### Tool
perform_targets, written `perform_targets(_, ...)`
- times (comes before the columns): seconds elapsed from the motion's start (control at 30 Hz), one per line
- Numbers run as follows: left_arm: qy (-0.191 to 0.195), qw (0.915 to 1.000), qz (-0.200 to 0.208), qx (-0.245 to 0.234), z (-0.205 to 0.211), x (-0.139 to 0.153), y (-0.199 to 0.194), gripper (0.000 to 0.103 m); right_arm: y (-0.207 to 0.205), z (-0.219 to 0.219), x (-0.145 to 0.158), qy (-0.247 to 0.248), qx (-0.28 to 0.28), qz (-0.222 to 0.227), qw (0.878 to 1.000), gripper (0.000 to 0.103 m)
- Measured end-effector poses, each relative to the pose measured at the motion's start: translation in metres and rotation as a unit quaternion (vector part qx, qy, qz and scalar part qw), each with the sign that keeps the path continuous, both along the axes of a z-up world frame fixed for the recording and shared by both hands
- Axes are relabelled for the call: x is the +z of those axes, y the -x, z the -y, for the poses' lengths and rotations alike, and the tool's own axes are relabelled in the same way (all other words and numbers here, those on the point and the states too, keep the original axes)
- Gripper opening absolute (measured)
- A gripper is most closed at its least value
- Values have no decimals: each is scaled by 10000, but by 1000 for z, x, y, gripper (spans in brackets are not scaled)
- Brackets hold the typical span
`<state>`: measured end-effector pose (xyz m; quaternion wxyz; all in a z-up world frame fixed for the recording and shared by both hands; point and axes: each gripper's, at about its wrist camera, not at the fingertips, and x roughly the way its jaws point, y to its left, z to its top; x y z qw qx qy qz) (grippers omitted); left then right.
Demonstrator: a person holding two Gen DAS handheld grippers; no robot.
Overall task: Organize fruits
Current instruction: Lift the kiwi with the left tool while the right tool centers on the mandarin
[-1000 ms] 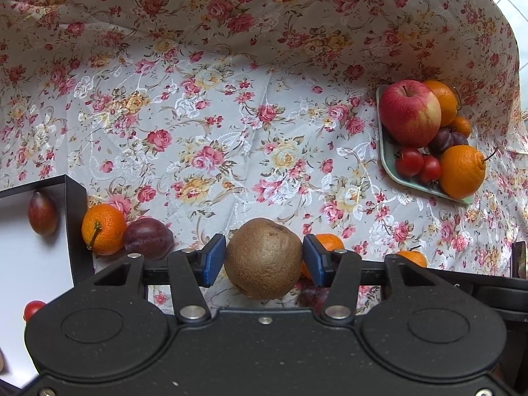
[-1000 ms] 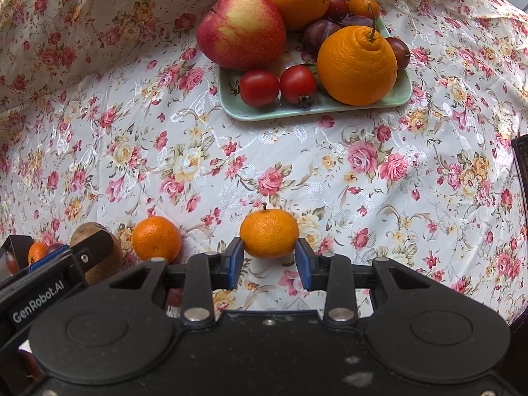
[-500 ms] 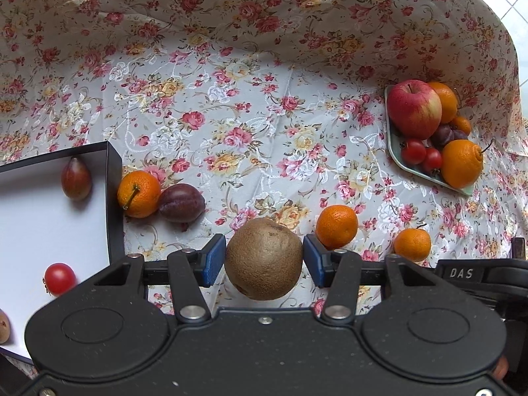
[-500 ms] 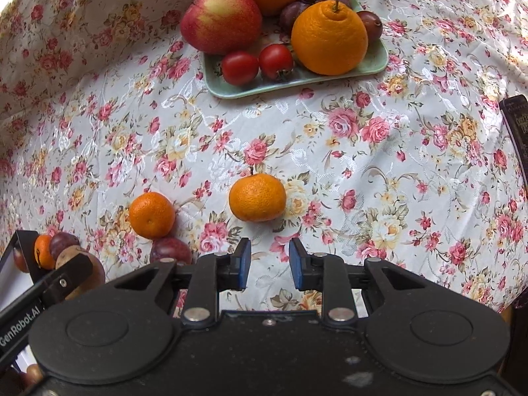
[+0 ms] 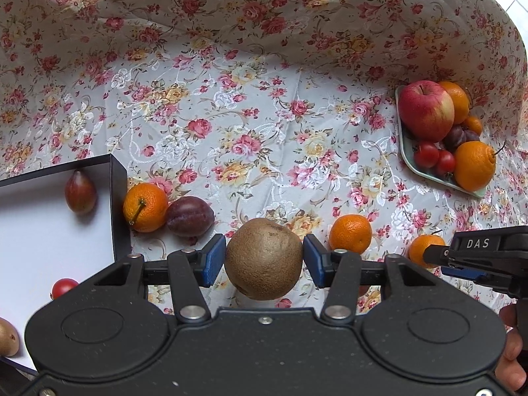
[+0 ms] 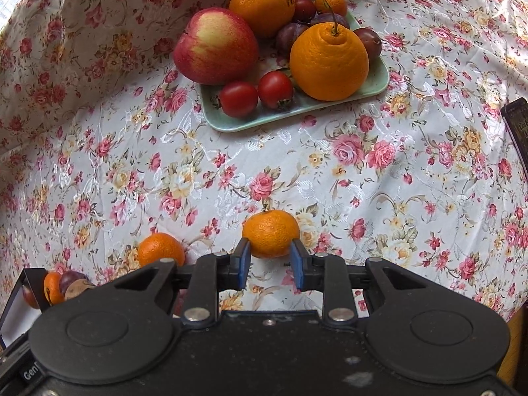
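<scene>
Blue right gripper pads now straddle the mandarin.

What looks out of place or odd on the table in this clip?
Nothing is spilled or damaged. Loose fruit lies on the cloth: a mandarin and plum against the outside of the black box, and another mandarin mid-table.

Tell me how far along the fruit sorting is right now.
Partly done. The box already holds a plum, a cherry tomato and a kiwi. In hand: the left tool grips a kiwi, and the right tool brackets a mandarin on the cloth. Left: two mandarins and a plum beside the box, plus the full green plate.
</scene>
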<state>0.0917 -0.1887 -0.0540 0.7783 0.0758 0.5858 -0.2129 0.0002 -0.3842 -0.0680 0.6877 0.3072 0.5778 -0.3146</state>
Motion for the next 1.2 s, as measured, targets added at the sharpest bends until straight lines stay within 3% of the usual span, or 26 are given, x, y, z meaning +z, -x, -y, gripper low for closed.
perform_targets(0.27, 9, 10000, -53, 1, 4, -2, -8, 56, -11, 8, -7, 153, -25, -111, 9998, 40)
perform_targets(0.3, 19, 10000, -69, -4, 5, -3, -9, 51, -13, 8, -8, 191, -4, -155, 9997, 41)
perform_targets(0.33, 13, 10000, -73, -15, 6, -3, -10, 33, -14, 8, -10, 220, 14, -188, 9996, 42)
perform_targets(0.37, 23, 10000, -65, -50, 7, -2, -11, 23, -15, 9, -11, 256, 33, -224, 9994, 42)
perform_targets(0.53, 94, 9999, -19, -108, 9, 1, -13, 23, -19, 10, -17, 326, 39, -316, 9990, 45)
perform_targets(0.8, 157, 9992, -352, 107, 5, -12, -24, 29, -21, 14, -30, 192, -34, -384, 9991, 45)
perform_targets(1.0, 450, 9973, -485, 308, 5, -14, -34, 31, -22, 11, -30, 251, 13, -367, 9990, 44)
perform_targets(1.2, 529, 9973, -375, 353, 14, -15, -39, 41, -25, 12, -31, 131, 100, -374, 9992, 44)
